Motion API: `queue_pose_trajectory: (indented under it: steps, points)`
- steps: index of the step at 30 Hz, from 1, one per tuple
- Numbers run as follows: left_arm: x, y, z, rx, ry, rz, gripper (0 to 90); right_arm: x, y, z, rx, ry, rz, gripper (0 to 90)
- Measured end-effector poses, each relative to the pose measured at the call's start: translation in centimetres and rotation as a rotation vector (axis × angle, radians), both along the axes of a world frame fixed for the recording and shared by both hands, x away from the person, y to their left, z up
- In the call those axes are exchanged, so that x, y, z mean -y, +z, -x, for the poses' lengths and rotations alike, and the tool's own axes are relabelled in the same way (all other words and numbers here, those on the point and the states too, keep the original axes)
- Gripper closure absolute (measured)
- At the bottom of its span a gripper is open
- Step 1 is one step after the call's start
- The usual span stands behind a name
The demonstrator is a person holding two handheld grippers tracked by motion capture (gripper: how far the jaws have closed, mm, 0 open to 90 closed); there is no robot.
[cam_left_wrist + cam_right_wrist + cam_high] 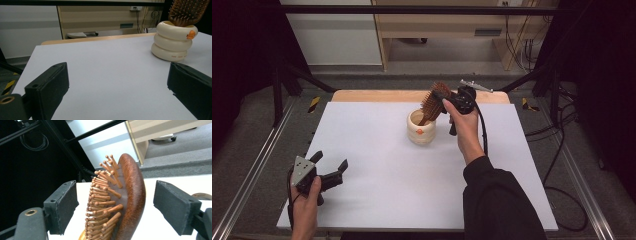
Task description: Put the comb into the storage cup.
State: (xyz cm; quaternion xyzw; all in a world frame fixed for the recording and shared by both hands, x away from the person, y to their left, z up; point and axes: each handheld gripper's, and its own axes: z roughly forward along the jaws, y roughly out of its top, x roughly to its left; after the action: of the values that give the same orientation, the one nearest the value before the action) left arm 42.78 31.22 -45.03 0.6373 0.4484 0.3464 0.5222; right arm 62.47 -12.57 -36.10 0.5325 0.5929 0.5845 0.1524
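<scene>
One hairbrush (pixel 433 102) in play: wooden paddle type, standing handle-down in the cream ringed cup (pixel 421 127) near the middle of the bench (pixel 377 165), head leaning out above the rim.

Right tongs (pixel 447 101) straddle the brush head, jaws spread. In the right gripper view both pads stand clear of it, one facing the bristle side, the other facing the smooth back (pixel 132 195). No pinch, so the brush looks to be resting in the cup on its own.

Left tongs (pixel 332 172) sit low at the near left of the bench, jaws wide apart with nothing between them, well apart from the cup.

Handling, my read:
- Brush is stiff wood, probably light. The back is glossy and curved, so pads could slide off it.
- Bristle pins (pixel 102 202) give under pressure and are a poor clamping face. Better to grip across the head's edges or on the neck.
- Cup looks ceramic or similar, fairly heavy but chippable. A brush leaning on the rim could lever it over if pulled sideways, so lift straight up.

Hard to see:
- Handle is hidden inside the cup, so I can't tell how deep it sits.
- Left gripper view cuts the brush head off at the top edge.
- Small orange mark (pixel 191 34) on the cup, and print too small to read.
</scene>
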Motion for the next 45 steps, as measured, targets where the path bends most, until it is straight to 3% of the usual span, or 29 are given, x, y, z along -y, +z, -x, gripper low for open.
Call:
queue_pose_trajectory:
  steps: [14,21,36,45]
  points:
    - [0.0,0.0,0.0,0.004,0.002,-0.004,2.2,0.5,0.9,0.8,0.034,-0.02,0.04,7.0]
    - [0.0,0.0,0.1,0.001,0.002,-0.003,2.2,0.8,1.3,1.2,0.092,-0.044,0.12,8.4]
    - [0.0,0.0,0.0,-0.002,0.0,0.0,2.3,1.6,2.2,1.7,0.126,-0.021,0.102,7.5]
    - [-0.1,0.0,0.0,-0.001,0.001,0.001,2.3,2.0,2.6,2.1,0.145,-0.026,0.131,8.7]
